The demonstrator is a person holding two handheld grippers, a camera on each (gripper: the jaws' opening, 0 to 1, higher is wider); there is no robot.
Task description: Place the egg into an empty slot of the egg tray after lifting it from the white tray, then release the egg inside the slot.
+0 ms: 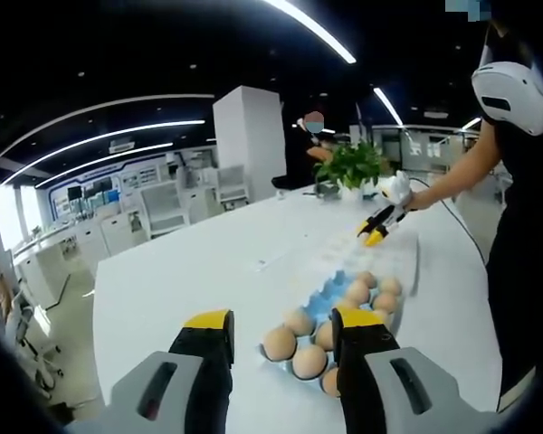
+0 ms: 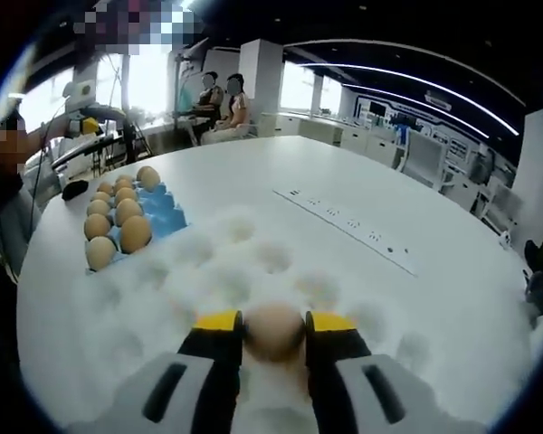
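Egg (image 2: 274, 331) is seen clamped between the yellow-tipped jaws of the right gripper (image 2: 273, 327) at 6 o'clock in the right gripper view, held just over the dimpled white tray (image 2: 253, 262), whose visible hollows are bare. At 9 o'clock in that view the blue egg tray (image 2: 166, 215) is found on the white table (image 2: 362, 181), with brown eggs (image 2: 135, 232) seated in two rows along its left side and blue slots left bare on its right edge. Two seated people are visible at 11 o'clock, beyond the table.

In the left gripper view the left gripper (image 1: 281, 330) is held with its jaws apart and nothing between them, above the table's near edge. The egg tray (image 1: 330, 294) lies just past its right jaw, filled with eggs (image 1: 279, 343). At 2 o'clock the right gripper (image 1: 376, 226) is carried by a person's hand over the white tray (image 1: 380, 258), and a potted plant (image 1: 351, 167) stands behind it.
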